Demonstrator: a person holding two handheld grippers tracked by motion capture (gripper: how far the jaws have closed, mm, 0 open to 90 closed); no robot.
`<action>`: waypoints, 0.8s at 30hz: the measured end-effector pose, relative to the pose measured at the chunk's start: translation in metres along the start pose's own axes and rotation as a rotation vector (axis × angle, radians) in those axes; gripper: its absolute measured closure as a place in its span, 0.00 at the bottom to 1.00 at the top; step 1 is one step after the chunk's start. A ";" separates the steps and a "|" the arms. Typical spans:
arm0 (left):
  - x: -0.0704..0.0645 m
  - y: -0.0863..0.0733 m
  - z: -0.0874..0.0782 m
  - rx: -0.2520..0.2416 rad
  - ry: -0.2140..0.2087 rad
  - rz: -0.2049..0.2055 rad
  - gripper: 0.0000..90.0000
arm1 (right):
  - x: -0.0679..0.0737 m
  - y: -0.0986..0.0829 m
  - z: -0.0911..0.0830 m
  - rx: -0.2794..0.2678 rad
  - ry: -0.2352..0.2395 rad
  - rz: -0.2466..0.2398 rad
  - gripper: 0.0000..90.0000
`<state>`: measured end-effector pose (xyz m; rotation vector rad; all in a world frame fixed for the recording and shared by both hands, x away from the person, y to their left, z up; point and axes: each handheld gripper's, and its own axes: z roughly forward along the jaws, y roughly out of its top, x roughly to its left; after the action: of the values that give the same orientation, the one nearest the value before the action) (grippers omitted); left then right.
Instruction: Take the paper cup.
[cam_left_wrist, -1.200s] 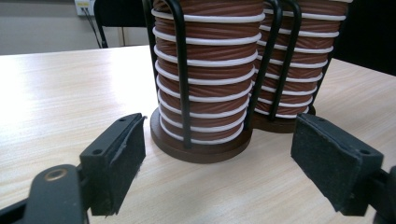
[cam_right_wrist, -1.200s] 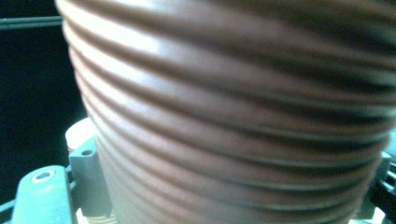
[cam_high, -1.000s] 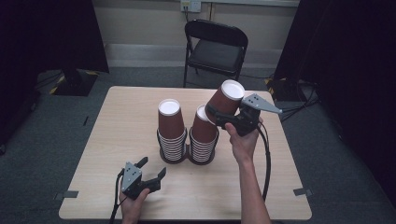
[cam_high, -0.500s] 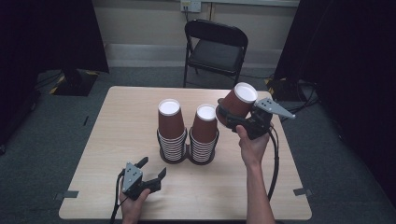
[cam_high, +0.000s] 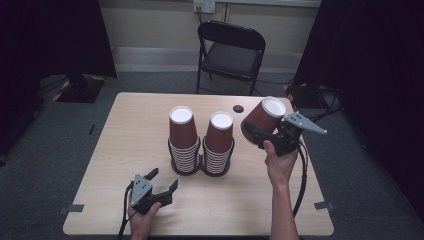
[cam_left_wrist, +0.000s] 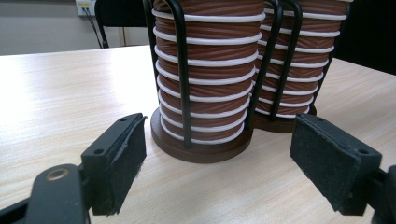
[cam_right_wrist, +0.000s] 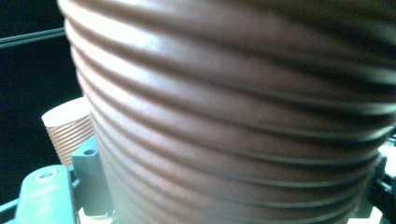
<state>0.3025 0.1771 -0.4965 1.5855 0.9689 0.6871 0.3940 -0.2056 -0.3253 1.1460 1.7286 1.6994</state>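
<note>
Two stacks of brown ribbed paper cups, bottoms up, stand in black wire holders at the table's middle: the left stack (cam_high: 182, 140) and the right stack (cam_high: 219, 142). My right gripper (cam_high: 261, 133) is shut on one brown cup (cam_high: 262, 116). It holds the cup tilted in the air, right of the right stack and apart from it. In the right gripper view that cup (cam_right_wrist: 233, 116) is close and blurred. My left gripper (cam_high: 163, 181) rests open near the front edge. Ahead of its jaws are the left stack (cam_left_wrist: 205, 70) and the other stack (cam_left_wrist: 299, 60) behind it.
The wooden table (cam_high: 135, 125) has a small dark hole (cam_high: 238, 108) near its far edge. A black folding chair (cam_high: 231, 50) stands behind the table. A black cable (cam_high: 301, 175) hangs from my right gripper along the forearm.
My right gripper has carried the cup to the right, away from the top of the right stack. The left gripper has stayed put.
</note>
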 end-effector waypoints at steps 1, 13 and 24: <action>0.000 0.000 0.000 -0.003 0.006 0.001 0.20 | -0.001 -0.002 -0.001 0.002 0.000 0.003 0.16; -0.001 0.000 0.000 -0.004 0.012 0.005 0.18 | -0.007 -0.026 -0.011 0.028 -0.019 0.045 0.16; 0.000 -0.001 -0.003 -0.034 0.020 -0.016 0.21 | 0.000 -0.048 -0.015 0.059 0.014 0.062 0.16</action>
<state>0.3003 0.1788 -0.4971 1.5423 0.9789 0.7063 0.3701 -0.2095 -0.3693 1.2287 1.7790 1.7072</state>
